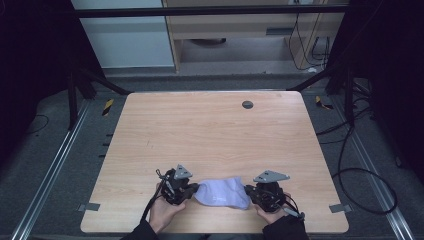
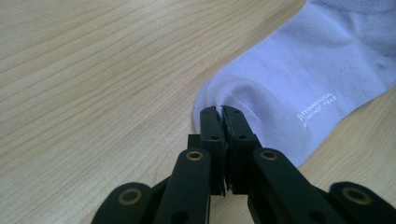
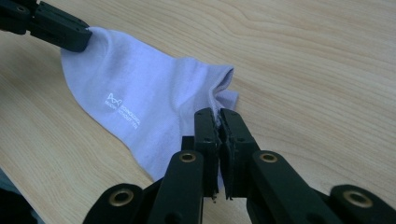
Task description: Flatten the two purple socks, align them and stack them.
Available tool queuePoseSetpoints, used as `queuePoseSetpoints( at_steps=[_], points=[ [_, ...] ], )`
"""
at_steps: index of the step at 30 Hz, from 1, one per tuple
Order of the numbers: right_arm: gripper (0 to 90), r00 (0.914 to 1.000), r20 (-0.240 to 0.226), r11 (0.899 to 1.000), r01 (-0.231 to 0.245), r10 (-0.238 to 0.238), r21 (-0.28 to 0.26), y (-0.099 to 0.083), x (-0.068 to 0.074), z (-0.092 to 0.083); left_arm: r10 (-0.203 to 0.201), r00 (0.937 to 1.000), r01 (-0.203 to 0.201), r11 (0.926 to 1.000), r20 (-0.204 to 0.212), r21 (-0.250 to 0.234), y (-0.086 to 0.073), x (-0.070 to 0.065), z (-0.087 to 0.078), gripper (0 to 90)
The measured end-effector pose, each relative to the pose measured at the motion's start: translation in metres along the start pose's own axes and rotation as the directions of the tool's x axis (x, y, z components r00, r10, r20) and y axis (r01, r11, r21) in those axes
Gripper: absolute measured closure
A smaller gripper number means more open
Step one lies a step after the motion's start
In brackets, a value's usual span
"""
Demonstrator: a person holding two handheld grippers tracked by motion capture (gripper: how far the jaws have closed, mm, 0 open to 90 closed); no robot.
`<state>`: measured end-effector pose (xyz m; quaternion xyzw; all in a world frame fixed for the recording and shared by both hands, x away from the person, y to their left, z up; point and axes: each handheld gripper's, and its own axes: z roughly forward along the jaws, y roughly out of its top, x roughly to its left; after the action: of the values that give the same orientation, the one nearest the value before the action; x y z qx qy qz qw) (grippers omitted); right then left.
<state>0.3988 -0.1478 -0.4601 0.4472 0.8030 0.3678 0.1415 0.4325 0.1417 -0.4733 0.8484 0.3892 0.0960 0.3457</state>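
A pale lavender sock (image 1: pixel 222 192) with small white lettering lies near the front edge of the wooden table (image 1: pixel 210 135), stretched between both hands. My left gripper (image 1: pixel 195 189) is shut on the sock's toe end (image 2: pixel 243 93), its black jaws pinching the fabric edge. My right gripper (image 1: pixel 248 191) is shut on the cuff end (image 3: pixel 219 95), where the cloth bunches between the pads. In the right gripper view the sock (image 3: pixel 140 107) runs away to the left gripper (image 3: pixel 86 39) at the upper left.
A small dark round disc (image 1: pixel 247 104) sits near the table's far edge. Black frame legs, cables and a wooden cabinet stand on the floor beyond the table. Metal rails run along both sides.
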Motion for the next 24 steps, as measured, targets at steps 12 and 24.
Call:
queuePoseSetpoints(
  at_steps=[12, 24],
  points=[
    [77.2, 0.9993, 0.036, 0.998, -0.009, 0.007, 0.06, -0.008, -0.006, 0.011, -0.013, 0.9996, 0.012, 0.9998, -0.023, -0.018, -0.002, 0.003, 0.002, 76.8],
    [81.5, 0.9988, -0.04, 0.998, 0.024, -0.027, -0.063, -0.003, 0.0, 0.012, 0.054, 0.9981, -0.057, 0.9949, -0.029, -0.083, 0.007, -0.018, 0.009, 77.9]
  ],
)
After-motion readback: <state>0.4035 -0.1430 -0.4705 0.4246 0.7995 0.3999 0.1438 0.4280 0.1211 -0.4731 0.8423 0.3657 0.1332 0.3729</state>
